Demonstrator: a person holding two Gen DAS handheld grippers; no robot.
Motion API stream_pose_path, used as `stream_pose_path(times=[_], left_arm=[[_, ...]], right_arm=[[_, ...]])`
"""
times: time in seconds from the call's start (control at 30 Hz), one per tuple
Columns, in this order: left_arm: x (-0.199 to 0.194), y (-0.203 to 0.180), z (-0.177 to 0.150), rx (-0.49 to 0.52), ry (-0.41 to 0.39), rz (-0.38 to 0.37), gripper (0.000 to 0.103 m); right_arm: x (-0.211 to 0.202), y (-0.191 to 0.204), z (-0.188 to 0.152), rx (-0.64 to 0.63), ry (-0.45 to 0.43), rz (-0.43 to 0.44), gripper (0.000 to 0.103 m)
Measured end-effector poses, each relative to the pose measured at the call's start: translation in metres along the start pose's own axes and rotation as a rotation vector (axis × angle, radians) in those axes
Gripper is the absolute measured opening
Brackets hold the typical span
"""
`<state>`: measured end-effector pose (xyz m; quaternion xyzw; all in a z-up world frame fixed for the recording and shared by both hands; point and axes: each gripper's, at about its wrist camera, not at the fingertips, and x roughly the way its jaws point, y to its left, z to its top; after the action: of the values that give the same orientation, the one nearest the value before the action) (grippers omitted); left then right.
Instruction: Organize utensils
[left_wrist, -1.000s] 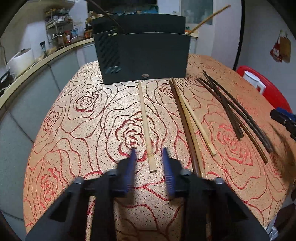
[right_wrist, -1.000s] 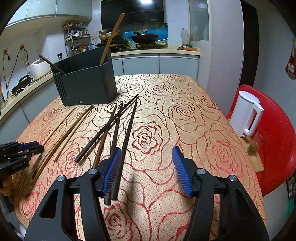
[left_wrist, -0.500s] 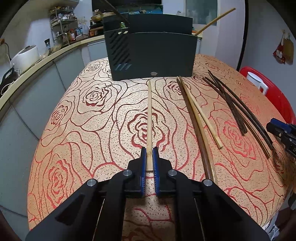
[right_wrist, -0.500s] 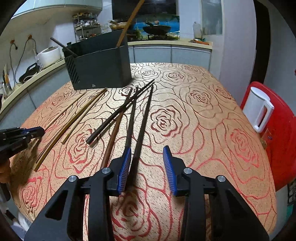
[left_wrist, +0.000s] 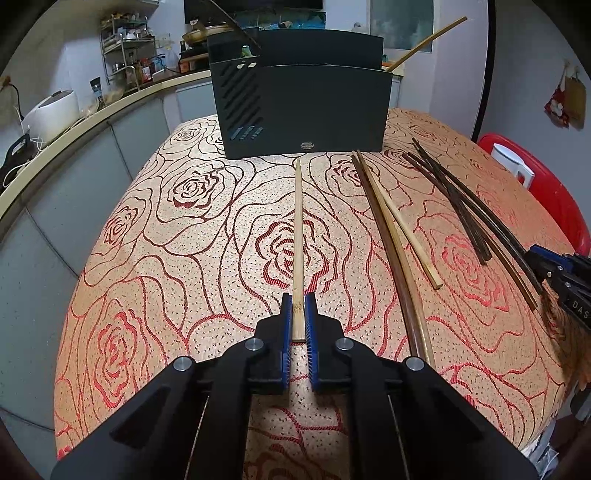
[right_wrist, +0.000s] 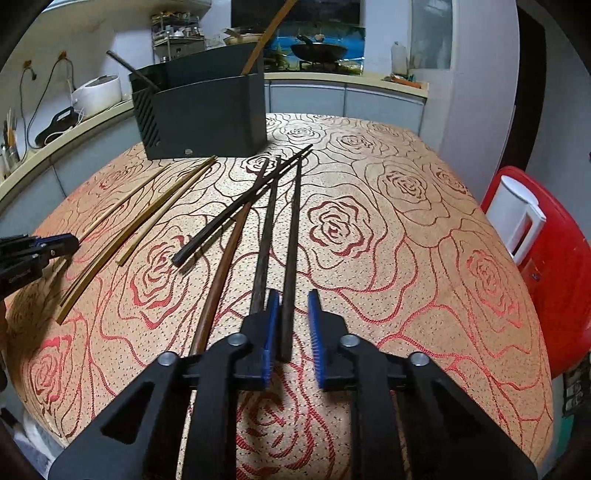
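My left gripper (left_wrist: 298, 301) is shut on the near end of a light bamboo chopstick (left_wrist: 298, 229) that lies on the rose-patterned tablecloth (left_wrist: 166, 240) and points at the black utensil holder (left_wrist: 303, 107). My right gripper (right_wrist: 293, 301) is part open, its jaws on either side of the near end of a dark chopstick (right_wrist: 291, 236) without gripping it. Several more dark chopsticks (right_wrist: 236, 206) and light ones (right_wrist: 147, 218) lie on the cloth. The holder (right_wrist: 207, 110) has one dark and one light stick standing in it.
A white kettle (right_wrist: 517, 218) sits on a red chair (right_wrist: 565, 273) right of the table. A kitchen counter with a rice cooker (left_wrist: 51, 112) runs behind the table. My right gripper shows at the right edge of the left wrist view (left_wrist: 554, 266).
My left gripper stays shut on the light chopstick and has moved closer to the table. My right gripper has moved over the dark chopstick's end and narrowed around it.
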<state>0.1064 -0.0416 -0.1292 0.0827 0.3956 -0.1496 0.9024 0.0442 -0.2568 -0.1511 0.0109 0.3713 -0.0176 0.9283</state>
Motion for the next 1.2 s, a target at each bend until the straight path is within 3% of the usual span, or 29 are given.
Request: stream_pose_path(times=[0.3, 0.9, 1.07, 1.2], left_arm=[[-0.02, 0.003, 0.004, 0.016, -0.048, 0.012, 0.007], [-0.083, 0.017, 0.027, 0.033, -0.156, 0.053, 0.007], [-0.088, 0.014, 0.03, 0.061, -0.139, 0.045, 0.007], [-0.072, 0.01, 0.024, 0.086, -0.061, 0.043, 0.007]], right_arm=[[-0.007, 0.001, 0.003, 0.005, -0.003, -0.004, 0.008], [-0.081, -0.003, 0.042, 0.034, -0.217, 0.003, 0.008], [-0.09, -0.004, 0.05, 0.042, -0.232, 0.025, 0.008], [-0.089, -0.004, 0.05, 0.046, -0.219, 0.019, 0.008]])
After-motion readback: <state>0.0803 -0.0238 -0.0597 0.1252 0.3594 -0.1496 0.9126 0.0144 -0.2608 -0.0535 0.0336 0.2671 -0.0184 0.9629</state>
